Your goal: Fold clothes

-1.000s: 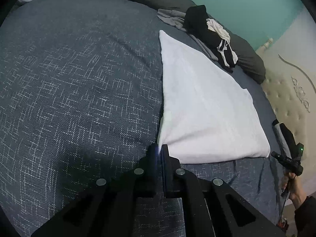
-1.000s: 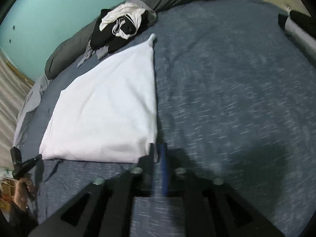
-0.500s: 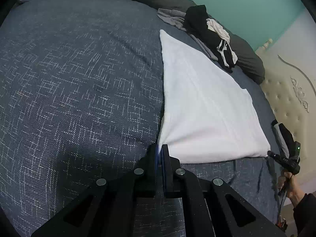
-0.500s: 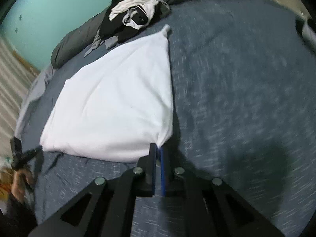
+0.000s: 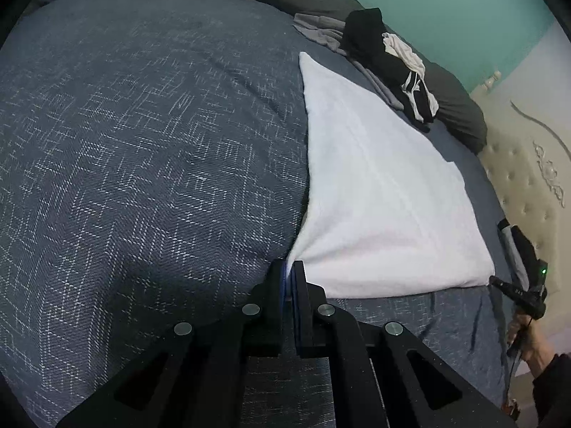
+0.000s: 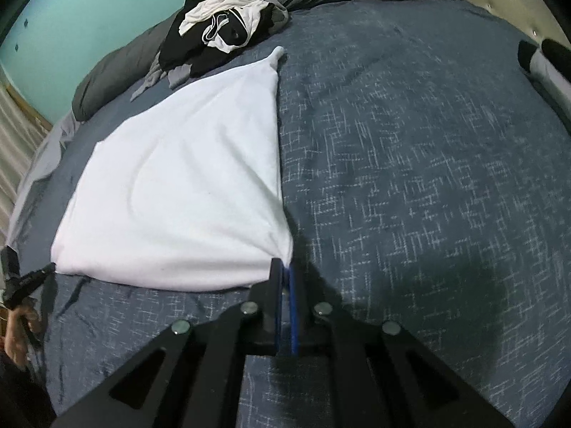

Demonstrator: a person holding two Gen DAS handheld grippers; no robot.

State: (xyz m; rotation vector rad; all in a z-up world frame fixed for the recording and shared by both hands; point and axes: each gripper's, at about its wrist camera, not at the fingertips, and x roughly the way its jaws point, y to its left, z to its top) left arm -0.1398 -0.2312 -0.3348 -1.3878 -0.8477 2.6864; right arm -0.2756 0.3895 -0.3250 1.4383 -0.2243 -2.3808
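Whereas the right gripper [image 6: 284, 267] stood agape a second ago, both it and the left gripper [image 5: 289, 267] now pinch near corners of the white cloth [image 5: 374, 192] on the bedspread [image 5: 142, 164]; clothes pile [image 5: 389, 60] at 1 o'clock, open bedspread at 9.

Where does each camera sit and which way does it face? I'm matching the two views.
Left wrist: on the left gripper, angled down across the bed; right hand at the edge.
Right wrist: on the right gripper, angled down; left hand at the edge.
Shared: white cloth, clothes pile.
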